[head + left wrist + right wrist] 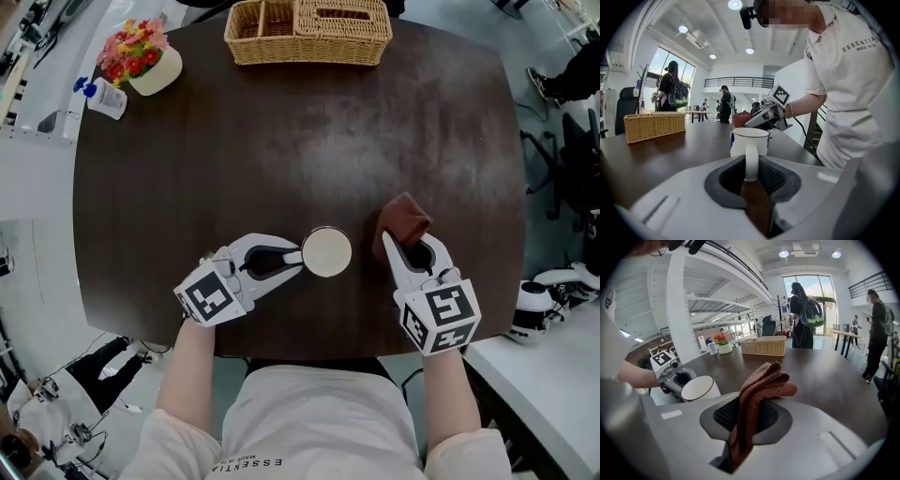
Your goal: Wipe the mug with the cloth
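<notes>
A white mug (327, 251) with a thin dark rim stands upright near the front edge of the dark table (281, 131). My left gripper (292, 260) is shut on the mug's handle (751, 162), which runs between the jaws in the left gripper view. The mug's body (749, 140) rises just beyond them. My right gripper (410, 251) is shut on a rust-brown cloth (401, 223), to the right of the mug and apart from it. The folded cloth (759, 392) sticks up out of the jaws, and the mug (699, 387) shows at the left of the right gripper view.
A wicker basket (308, 30) sits at the table's far edge. A white pot of red and yellow flowers (142, 58) and a small white bottle (101, 97) stand at the far left corner. Several people stand in the room beyond the table.
</notes>
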Demonstrator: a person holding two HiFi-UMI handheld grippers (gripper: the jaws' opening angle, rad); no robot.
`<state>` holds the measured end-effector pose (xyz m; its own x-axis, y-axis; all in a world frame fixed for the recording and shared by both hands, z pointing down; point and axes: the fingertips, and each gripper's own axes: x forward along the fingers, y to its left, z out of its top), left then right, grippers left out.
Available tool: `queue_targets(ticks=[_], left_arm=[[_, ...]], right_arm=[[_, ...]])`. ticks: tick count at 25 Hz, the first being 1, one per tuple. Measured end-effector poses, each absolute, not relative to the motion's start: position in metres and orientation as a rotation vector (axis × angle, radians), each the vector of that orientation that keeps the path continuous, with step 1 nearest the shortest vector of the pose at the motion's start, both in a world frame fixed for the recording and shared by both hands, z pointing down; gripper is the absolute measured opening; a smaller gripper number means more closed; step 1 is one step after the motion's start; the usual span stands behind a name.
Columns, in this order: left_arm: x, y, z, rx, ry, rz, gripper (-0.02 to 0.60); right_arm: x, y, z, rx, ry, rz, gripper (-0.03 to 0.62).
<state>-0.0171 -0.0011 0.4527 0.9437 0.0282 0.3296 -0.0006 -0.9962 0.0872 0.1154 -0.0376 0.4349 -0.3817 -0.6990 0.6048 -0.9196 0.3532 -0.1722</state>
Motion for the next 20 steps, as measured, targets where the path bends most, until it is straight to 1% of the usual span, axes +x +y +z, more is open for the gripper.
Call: queue_targets(ticks=[2, 6, 14, 15, 16, 17, 20], left_arm=[[-0.019, 0.001, 0.457, 2.988, 0.026, 0.53, 0.072], [-0.019, 0.0, 0.448, 3.038, -0.045, 0.595, 0.109], [-0.033, -0.008, 0.34, 3.216, -0.471, 0.53, 0.104], [-0.035, -0.008, 0.327, 3.168, -0.556, 0.471, 0.092], [-0.038, -0.007, 0.315, 3.095, -0.648, 0.394, 0.06], [-0.042, -0.005, 0.302, 3.031, -0.729, 0.319, 0.004], [-0.049, 0.009, 0.266, 2.967, -0.88, 0.18, 0.0]], right_arm=[[0.115, -0.036, 0.434, 1.41, -2.189, 0.701, 0.08], [0.113, -0.032, 0.423, 1.412, -2.215, 0.667, 0.08], [0.106, -0.002, 0.364, 1.415, -2.349, 0.534, 0.08], [0.107, 0.003, 0.356, 1.417, -2.367, 0.512, 0.08], [0.107, 0.009, 0.348, 1.417, -2.382, 0.493, 0.08], [0.107, 0.015, 0.34, 1.414, -2.396, 0.478, 0.08], [0.106, 0.037, 0.321, 1.394, -2.433, 0.453, 0.08]])
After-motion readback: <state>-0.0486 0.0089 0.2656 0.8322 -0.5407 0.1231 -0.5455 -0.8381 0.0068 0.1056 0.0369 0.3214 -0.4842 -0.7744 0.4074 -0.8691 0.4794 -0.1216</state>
